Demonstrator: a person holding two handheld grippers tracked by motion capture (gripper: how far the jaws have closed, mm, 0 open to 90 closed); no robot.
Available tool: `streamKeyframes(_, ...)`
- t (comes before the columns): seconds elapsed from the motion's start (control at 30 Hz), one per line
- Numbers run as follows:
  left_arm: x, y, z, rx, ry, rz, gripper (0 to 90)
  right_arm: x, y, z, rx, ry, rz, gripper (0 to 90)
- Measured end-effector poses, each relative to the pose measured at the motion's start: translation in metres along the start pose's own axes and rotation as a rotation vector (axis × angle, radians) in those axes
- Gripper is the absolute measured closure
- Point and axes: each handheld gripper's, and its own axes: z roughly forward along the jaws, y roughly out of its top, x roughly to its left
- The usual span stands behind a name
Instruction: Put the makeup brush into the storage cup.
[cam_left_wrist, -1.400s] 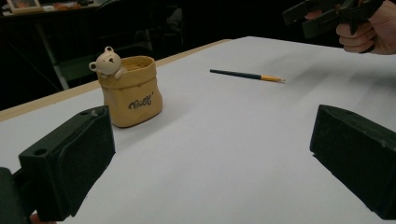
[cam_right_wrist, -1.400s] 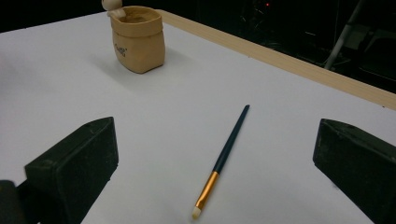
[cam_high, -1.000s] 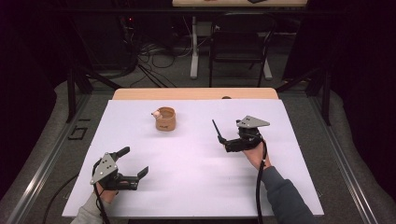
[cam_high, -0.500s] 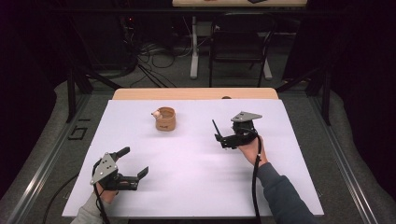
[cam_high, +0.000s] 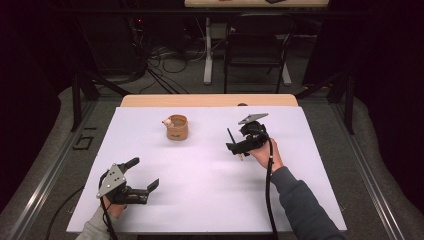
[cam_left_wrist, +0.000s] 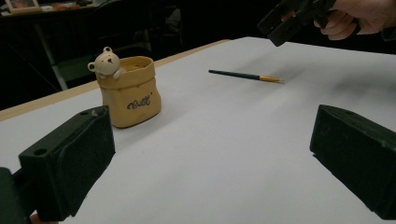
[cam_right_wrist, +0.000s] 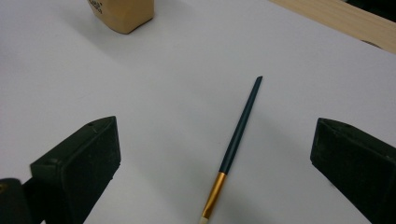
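Change since earlier frames: right tool (cam_high: 235, 148) has travelled away from the person, toward the far part of the desk (cam_high: 200, 190), and now hangs over the paintbrush (cam_right_wrist: 236, 142); left tool (cam_high: 142, 176), pouch and brush lie as before.
Right tool: released, jaws spread wide on either side of the paintbrush in the right gripper view, touching neither brush nor desk; held by the person's right hand (cam_high: 263, 154), with a cable (cam_high: 268, 200) trailing back along the sleeve.
Left tool: released, jaws wide apart, holding nothing; low over the near left part of the desk, well apart from both pouch and brush.
Paintbrush: lies flat on the white desk surface; dark green handle, gold ferrule, pale bristle end toward the right tool's camera, pointed handle tip away from it; in the high view it sits right of centre, partly covered by the right tool.
Pouch (cam_left_wrist: 130, 93): tan, sack-shaped holder standing upright, dark lettering on its side, a small bear figure (cam_left_wrist: 106, 62) perched on its rim; stands on the far part of the desk, left of the brush and well apart from it.
Desk: white sheet over a wooden top, whose bare far edge (cam_high: 210, 100) shows beyond the sheet.
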Motion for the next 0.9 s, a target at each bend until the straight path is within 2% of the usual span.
streamKeyframes(0.03,0.000,0.000,0.000,0.000,0.000,0.000,0.0,0.000,0.000,0.000,0.000,0.000,0.000,1.3)
streamKeyframes(0.2,0.000,0.000,0.000,0.001,-0.001,-0.001,0.0,-0.003,0.006,0.008,0.070,-0.007,0.012,4.1)
streamKeyframes(0.23,0.000,0.000,0.000,0.001,-0.002,0.000,0.0,-0.004,0.006,0.010,0.065,-0.008,0.016,4.1)
streamKeyframes(0.27,0.000,0.000,0.000,0.001,-0.002,0.000,0.0,-0.004,0.008,0.010,0.097,-0.009,0.018,4.1)
streamKeyframes(0.3,0.000,0.000,0.000,0.001,-0.002,0.000,0.0,-0.005,0.008,0.013,0.086,-0.014,0.021,3.7)
streamKeyframes(0.33,0.000,0.000,0.000,0.000,-0.002,-0.003,0.0,-0.006,0.010,0.013,0.122,-0.022,0.028,3.2)
streamKeyframes(0.37,0.000,0.000,0.000,0.001,-0.001,0.000,0.0,-0.006,0.010,0.015,0.108,-0.031,0.032,3.2)
streamKeyframes(0.4,0.000,0.000,0.001,-0.001,-0.001,-0.004,0.0,-0.007,0.011,0.015,0.142,-0.040,0.028,2.9)
streamKeyframes(0.43,0.000,0.000,0.001,-0.001,-0.001,-0.004,0.0,-0.008,0.010,0.019,0.113,-0.034,0.044,1.3)
streamKeyframes(0.47,-0.001,0.000,0.001,0.001,0.000,-0.004,0.0,-0.008,0.011,0.020,0.123,-0.038,0.052,0.6)
streamKeyframes(0.53,-0.001,0.000,0.001,0.000,0.000,-0.004,0.0,-0.010,0.016,0.018,0.216,-0.048,0.051,0.0)
streamKeyframes(0.63,0.000,0.000,0.001,0.000,0.001,-0.004,0.0,-0.010,0.017,0.024,0.193,-0.047,0.058,0.0)
streamKeyframes(0.67,0.000,0.000,0.001,0.001,0.003,-0.004,0.0,-0.010,0.018,0.025,0.215,-0.048,0.056,0.0)
streamKeyframes(0.7,0.000,0.000,0.001,0.001,0.002,-0.004,0.0,-0.010,0.020,0.024,0.273,-0.042,0.049,0.0)
streamKeyframes(0.73,0.000,0.000,0.001,0.002,0.002,-0.004,0.0,-0.011,0.022,0.024,0.304,-0.046,0.049,0.0)
streamKeyframes(0.83,-0.001,0.000,0.001,0.000,-0.001,-0.004,0.0,-0.012,0.023,0.029,0.277,-0.050,0.064,4.6)
streamKeyframes(0.9,-0.001,0.000,0.001,0.000,-0.001,-0.005,0.0,-0.012,0.025,0.029,0.282,-0.053,0.069,5.1)
